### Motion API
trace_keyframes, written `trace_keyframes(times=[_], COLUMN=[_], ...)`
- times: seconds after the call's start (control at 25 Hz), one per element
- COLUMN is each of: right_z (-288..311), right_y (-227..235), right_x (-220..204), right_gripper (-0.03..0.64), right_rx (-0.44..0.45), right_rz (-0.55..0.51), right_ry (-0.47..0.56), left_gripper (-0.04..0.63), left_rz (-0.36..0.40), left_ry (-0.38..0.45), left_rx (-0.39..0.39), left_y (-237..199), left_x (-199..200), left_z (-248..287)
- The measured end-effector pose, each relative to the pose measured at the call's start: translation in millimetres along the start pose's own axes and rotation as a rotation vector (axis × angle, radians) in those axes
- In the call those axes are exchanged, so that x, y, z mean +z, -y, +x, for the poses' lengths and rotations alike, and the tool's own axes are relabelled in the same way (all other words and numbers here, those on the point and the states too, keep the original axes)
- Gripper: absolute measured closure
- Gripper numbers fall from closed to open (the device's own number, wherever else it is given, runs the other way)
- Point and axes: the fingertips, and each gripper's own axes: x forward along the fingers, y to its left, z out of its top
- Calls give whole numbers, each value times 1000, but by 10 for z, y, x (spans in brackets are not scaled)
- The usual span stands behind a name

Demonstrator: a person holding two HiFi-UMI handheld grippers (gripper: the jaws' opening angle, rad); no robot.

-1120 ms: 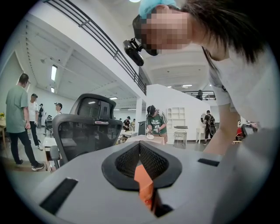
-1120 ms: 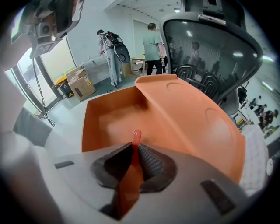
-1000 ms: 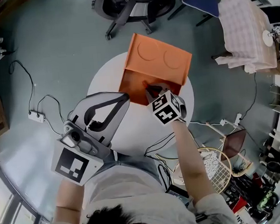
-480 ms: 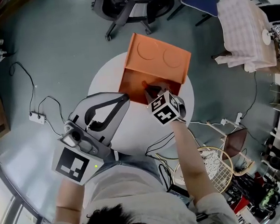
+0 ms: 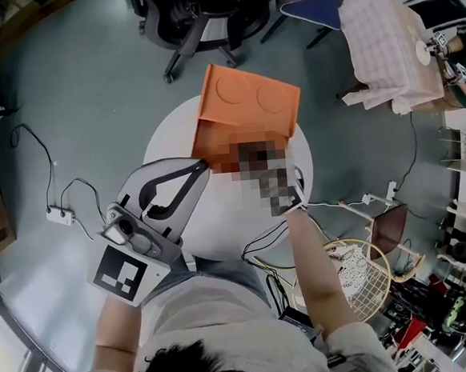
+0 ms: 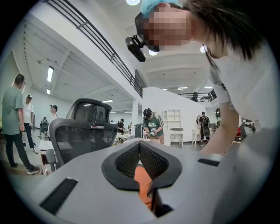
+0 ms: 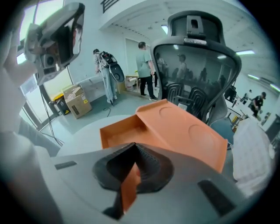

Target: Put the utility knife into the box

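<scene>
round white table (image 5: 220,222), open orange box (image 5: 246,100), left tool (image 5: 205,164) closed nearby, right tool (image 7: 134,146) closed at its edge

Round white table (image 5: 165,138), office chair (image 7: 197,65), checked cloth (image 5: 382,45)

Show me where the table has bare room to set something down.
Two bare patches on the white table: the left arc between the orange box and the left gripper, and the near middle between that gripper and the right forearm. Crowded at the box's front, where the right gripper sits.
</scene>
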Motion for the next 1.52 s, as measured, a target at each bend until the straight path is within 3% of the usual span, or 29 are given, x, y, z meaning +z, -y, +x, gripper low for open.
trace_keyframes(times=[0.28, 0.68, 1.16, 1.52], right_z=[-641, -1555, -2355, -2740], right_y=[-173, -577, -1196, -1456], right_x=[556, 1243, 1494, 1566], right_gripper=[609, 609, 609, 609], right_rx=[-97, -285, -472, -578], right_rz=[224, 326, 323, 304], right_ry=[336, 696, 912, 986], left_gripper=[586, 586, 586, 586], left_rz=[35, 79, 98, 85], left_ry=[30, 30, 55, 93], left_rx=[-139, -350, -536, -637], left_y=[108, 260, 577, 790], left_x=[121, 331, 545, 692], left_z=[-14, -146, -417, -525])
